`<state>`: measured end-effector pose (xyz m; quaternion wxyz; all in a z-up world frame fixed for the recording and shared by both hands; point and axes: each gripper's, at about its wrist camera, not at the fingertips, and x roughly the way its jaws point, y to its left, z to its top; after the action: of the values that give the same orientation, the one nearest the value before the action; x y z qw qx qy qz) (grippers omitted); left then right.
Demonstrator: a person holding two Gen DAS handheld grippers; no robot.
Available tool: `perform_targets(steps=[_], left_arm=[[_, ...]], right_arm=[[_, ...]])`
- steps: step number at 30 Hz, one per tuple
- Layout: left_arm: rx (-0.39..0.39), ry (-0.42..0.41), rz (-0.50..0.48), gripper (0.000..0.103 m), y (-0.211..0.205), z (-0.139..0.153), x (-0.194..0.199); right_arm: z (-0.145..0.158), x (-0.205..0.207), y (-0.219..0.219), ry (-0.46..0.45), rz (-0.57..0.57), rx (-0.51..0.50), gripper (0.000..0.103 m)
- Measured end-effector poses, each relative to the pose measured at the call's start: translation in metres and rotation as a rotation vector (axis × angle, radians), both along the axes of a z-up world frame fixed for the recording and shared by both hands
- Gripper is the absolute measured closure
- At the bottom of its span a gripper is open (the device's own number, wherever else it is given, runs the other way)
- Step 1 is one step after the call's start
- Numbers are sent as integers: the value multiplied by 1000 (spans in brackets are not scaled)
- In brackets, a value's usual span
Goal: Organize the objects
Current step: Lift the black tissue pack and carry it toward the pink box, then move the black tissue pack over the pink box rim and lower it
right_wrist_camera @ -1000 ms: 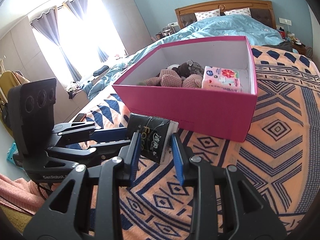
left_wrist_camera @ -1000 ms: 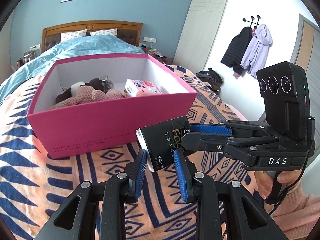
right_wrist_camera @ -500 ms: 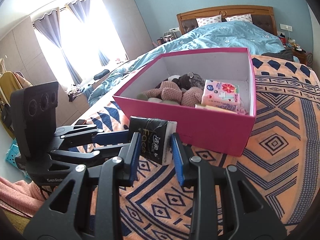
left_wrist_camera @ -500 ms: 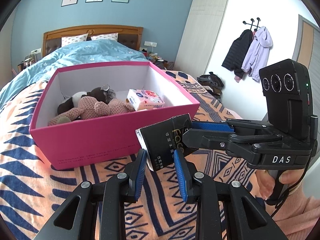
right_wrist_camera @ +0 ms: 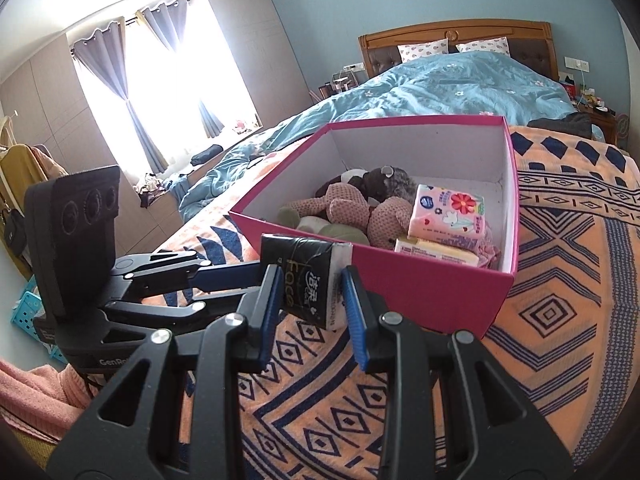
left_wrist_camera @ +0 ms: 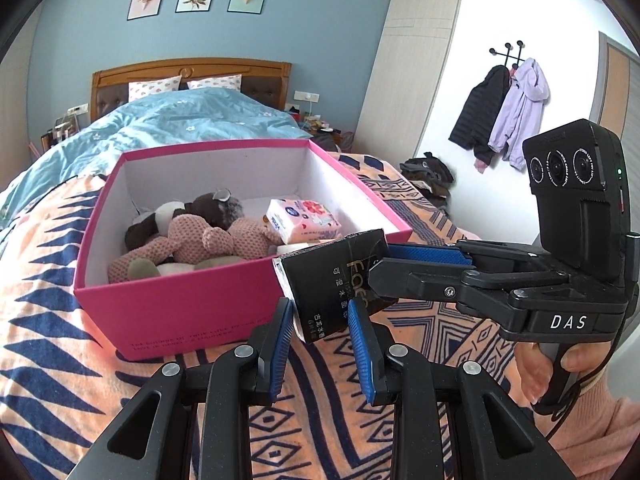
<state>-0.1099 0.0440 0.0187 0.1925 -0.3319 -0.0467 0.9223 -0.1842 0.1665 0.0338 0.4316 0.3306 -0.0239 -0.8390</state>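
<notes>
Tissue pack: clamped by both your left gripper and right gripper, jaws nearly closed, at 5 o'clock of box on bed.

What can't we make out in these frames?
- Left wrist view: print on the pink box front, too small.
- Left wrist view: far pad tip of the right tool, behind the black tissue pack.
- Both views: box floor, under the plush toys.
</notes>
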Motion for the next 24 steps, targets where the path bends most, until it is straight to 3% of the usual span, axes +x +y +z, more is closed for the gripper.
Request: perform_targets(steps=[24], left_arm=[[-14, 29, 21, 75, -4, 12, -12]], right_arm=[[11, -12, -7, 17, -1, -5, 69]])
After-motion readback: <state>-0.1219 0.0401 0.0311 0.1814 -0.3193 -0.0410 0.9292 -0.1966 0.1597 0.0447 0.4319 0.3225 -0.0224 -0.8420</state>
